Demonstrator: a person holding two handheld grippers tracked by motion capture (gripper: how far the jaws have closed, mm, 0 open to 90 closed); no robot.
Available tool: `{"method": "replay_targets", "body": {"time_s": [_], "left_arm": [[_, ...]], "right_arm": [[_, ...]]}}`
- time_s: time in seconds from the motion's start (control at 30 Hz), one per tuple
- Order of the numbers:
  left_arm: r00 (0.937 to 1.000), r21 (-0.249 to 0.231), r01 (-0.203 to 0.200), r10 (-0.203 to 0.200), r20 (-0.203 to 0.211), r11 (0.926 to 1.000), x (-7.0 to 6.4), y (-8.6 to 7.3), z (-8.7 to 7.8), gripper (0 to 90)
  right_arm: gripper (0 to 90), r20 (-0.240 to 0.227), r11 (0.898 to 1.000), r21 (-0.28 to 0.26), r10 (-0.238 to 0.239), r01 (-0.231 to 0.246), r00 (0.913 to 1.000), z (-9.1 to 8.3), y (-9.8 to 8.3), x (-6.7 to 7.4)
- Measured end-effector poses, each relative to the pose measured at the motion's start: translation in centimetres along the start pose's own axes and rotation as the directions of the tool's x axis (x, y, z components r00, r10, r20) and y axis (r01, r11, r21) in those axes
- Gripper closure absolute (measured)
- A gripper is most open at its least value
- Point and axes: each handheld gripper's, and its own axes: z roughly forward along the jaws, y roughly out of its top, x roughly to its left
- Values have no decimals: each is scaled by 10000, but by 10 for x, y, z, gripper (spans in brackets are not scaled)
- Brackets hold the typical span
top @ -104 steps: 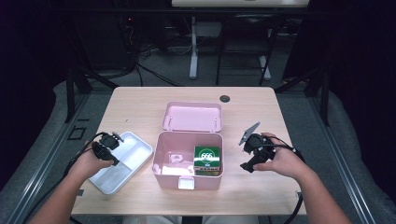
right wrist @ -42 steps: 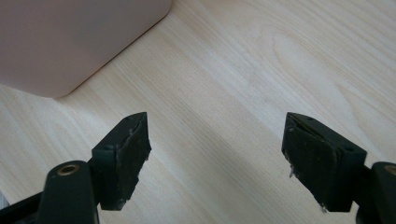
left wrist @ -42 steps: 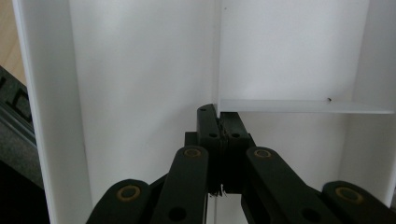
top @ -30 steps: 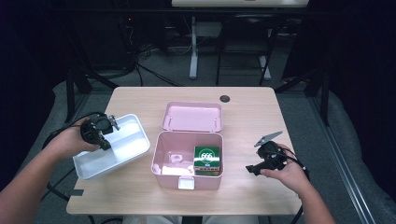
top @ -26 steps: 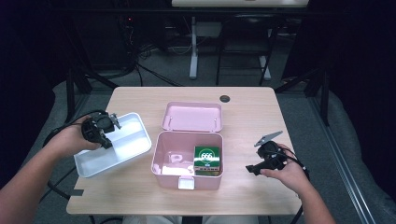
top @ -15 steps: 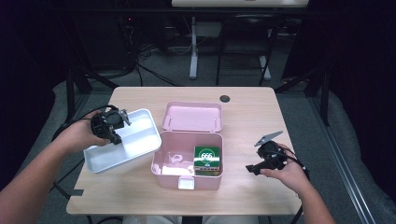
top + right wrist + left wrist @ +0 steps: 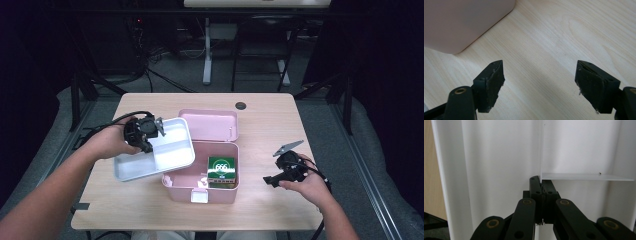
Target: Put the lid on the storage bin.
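Left tongs (image 7: 156,126) clamp white tray (image 7: 165,155) divider — right tongs (image 7: 540,83) agape.

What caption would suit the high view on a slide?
Left fingers carry a white tray above an open pink box; the right gripper rests open on the table.

A green packet (image 7: 221,171) sits in the pink box's (image 7: 176,180) right side, with a dark disc (image 7: 241,105) at the table's (image 7: 270,125) far edge.

Ahead of the left gripper's (image 7: 543,195) fingers, the tray (image 7: 499,165) runs off every edge. Left of the right gripper's (image 7: 540,85) fingers, the box (image 7: 461,22) is cropped.
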Motion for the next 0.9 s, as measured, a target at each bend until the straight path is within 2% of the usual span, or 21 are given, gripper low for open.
{"method": "replay_targets", "body": {"time_s": [0.13,0.17,0.33,0.4,0.73,0.8,0.9], "left_arm": [[9992,-220,-409,409,30,9989,-5,16,1,894],[9983,-152,-580,581,39,9982,-6,19,0,894],[9970,-382,-780,779,-29,9962,-10,34,2,894],[9951,-324,-991,991,-5,9945,-12,39,3,894],[9892,-337,-1466,1466,-20,9886,-21,64,8,893],[9874,-312,-1576,1580,122,9870,-23,70,8,894],[9844,-553,-1747,1756,134,9831,-27,78,11,894]], "right_arm": [[229,-34,10000,-31,26,-26,10000,0,0,0],[229,-35,10000,-36,15,-16,10000,0,-1,0],[229,-12,10000,-16,14,-14,10000,0,-2,-1],[229,-20,10000,-59,56,-56,10000,0,-2,-1],[229,-46,10000,-50,37,-38,10000,1,-3,-1],[229,-68,10000,-65,39,-39,10000,2,-2,0],[229,-85,10000,-62,61,-61,9999,2,-3,0]]}}
